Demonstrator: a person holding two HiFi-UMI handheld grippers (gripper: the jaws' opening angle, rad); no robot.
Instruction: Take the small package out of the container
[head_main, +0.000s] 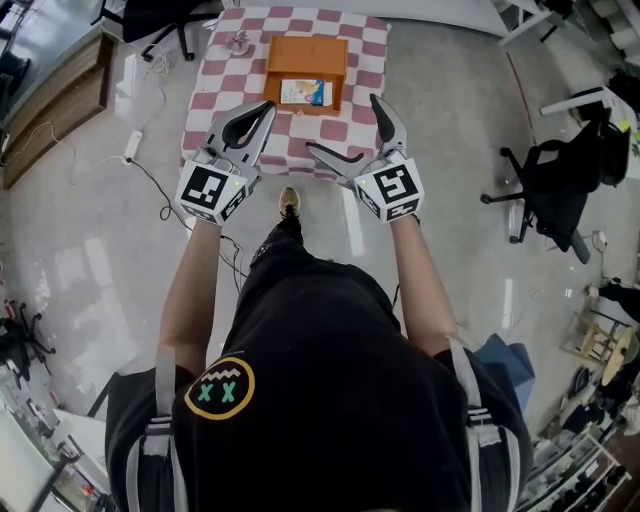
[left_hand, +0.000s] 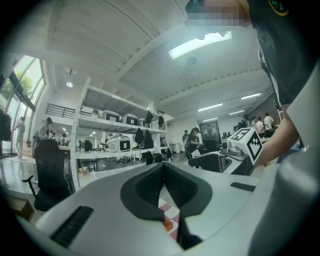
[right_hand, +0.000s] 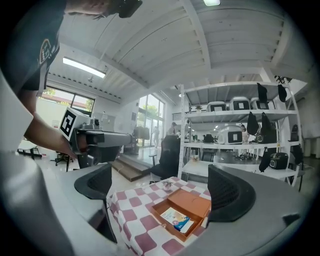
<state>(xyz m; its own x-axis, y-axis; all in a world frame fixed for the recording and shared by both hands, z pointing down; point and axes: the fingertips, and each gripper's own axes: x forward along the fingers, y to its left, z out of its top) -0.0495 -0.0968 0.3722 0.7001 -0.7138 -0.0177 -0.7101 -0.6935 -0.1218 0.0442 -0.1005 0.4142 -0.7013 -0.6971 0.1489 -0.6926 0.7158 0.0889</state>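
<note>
An open orange box (head_main: 308, 60) sits on a table with a pink-and-white checked cloth (head_main: 225, 95). Inside it lies a small white-and-blue package (head_main: 301, 92). Both grippers hover at the table's near edge, short of the box. My left gripper (head_main: 266, 110) is shut, empty, its black pads meeting. My right gripper (head_main: 345, 125) is open and empty. In the right gripper view the box (right_hand: 192, 201) and the package (right_hand: 176, 218) lie between and beyond the spread jaws of the right gripper (right_hand: 160, 182). The left gripper view shows the left gripper (left_hand: 163, 174) shut, with a sliver of cloth (left_hand: 167, 212) below.
A small ornament (head_main: 238, 42) stands on the table's far left corner. A power strip with a cable (head_main: 131, 146) lies on the floor to the left. A black office chair (head_main: 555, 180) stands to the right. Shelving with equipment (right_hand: 235, 135) stands beyond the table.
</note>
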